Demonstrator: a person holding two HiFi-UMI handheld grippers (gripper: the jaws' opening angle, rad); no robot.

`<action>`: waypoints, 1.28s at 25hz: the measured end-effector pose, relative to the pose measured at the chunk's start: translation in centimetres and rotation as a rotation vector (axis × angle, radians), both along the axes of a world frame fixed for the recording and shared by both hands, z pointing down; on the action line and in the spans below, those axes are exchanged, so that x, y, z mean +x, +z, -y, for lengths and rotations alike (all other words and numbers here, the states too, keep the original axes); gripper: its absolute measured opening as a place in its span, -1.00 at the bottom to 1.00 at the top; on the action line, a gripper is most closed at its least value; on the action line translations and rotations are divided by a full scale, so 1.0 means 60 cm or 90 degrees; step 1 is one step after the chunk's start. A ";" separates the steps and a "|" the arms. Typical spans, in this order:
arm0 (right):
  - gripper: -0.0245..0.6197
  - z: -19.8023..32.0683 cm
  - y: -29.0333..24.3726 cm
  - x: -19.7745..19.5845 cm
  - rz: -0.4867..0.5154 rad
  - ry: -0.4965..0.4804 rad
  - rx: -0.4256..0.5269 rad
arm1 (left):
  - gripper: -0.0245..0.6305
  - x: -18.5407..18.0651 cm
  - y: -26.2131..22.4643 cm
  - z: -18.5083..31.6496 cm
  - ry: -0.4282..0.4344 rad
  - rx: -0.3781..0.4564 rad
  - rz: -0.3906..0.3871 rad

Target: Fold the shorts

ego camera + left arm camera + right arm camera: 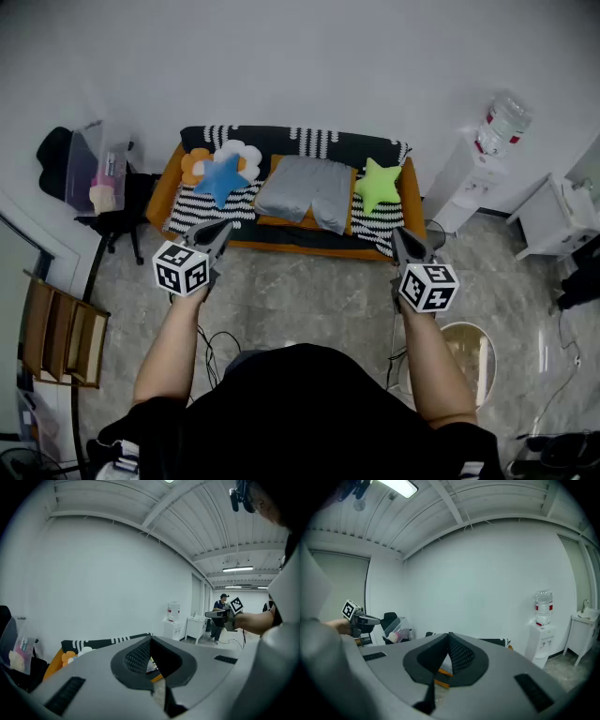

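Claw at left [223, 228]: closed, nothing between its jaws; held in the air short of the sofa, left of frame centre.
Sofa [281, 246]: one, orange frame under a black-and-white striped cover, upper middle of the frame.
Flower cushions: two by my reading, orange [194, 164] and white [242, 154], at the sofa's left end.
Blue star cushion [221, 178]: one, lying partly over the flowers.
Shorts [307, 192]: one grey pair, spread on the seat at the sofa's middle, between the blue star and the green one; neither claw touches them.
Handling: likely light, soft and limp, so they should sag and drape from any pinch; not fragile, little risk of slipping from textured pads.
Where to hold: probably the two outer corners of one edge, one claw on each, pinching both layers. I cannot tell which edge is the waistband.
Green star cushion [379, 185]: one, just right of the shorts.
Claw at right [401, 236]: closed and empty, level with the sofa's front edge, right of centre.
Water dispenser [467, 178]: one, upper right, bottle on top.
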State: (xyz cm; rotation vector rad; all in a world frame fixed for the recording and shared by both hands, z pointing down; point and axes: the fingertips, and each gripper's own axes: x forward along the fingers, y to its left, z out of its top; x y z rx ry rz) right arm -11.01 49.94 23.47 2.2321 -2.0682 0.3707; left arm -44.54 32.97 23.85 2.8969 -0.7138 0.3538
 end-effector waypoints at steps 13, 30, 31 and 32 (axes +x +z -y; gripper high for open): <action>-0.91 0.009 0.000 0.038 0.005 0.026 0.012 | -0.88 0.057 0.010 0.022 0.020 0.002 0.023; -0.88 0.167 0.064 0.097 -0.019 0.043 -0.051 | -0.88 0.117 0.108 0.212 0.050 -0.055 0.045; -0.88 0.181 0.069 0.100 -0.020 0.039 -0.057 | -0.88 0.123 0.113 0.228 0.054 -0.057 0.048; -0.88 0.196 0.074 0.102 -0.021 0.033 -0.064 | -0.88 0.130 0.119 0.243 0.059 -0.060 0.050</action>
